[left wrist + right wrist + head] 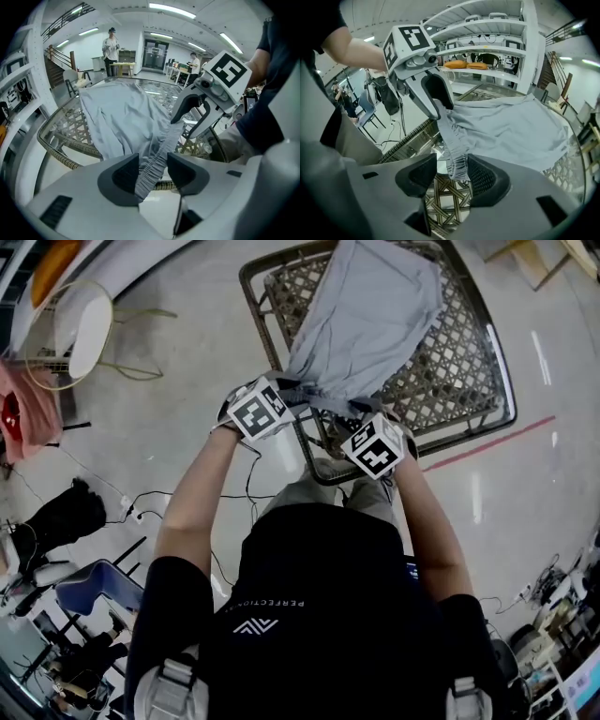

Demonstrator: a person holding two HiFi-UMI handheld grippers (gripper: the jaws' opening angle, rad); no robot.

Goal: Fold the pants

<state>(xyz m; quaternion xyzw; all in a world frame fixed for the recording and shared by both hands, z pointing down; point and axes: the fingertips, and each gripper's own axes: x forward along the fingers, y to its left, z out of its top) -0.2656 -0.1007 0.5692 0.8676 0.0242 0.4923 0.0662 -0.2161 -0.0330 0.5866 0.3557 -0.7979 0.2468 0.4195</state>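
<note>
Shirt (319, 615): black, closest to the lens; its small white print seemed to read "PERFECTION", upside down.
Pants (366, 315): pale grey and creased, draped over the wicker table (459, 357), gathered elastic waistband at its near edge.
Left gripper (153, 172): jaws stood apart, waistband hanging loose between them.
Right gripper (452, 176): jaws stood wide, waistband between them, unpinched.

Open industrial lab hall: ceiling strip lights (171, 9) at twelve o'clock, staircase (57, 60) at ten, white shelving (497, 49) at one, taped floor line (487, 442) at three.
</note>
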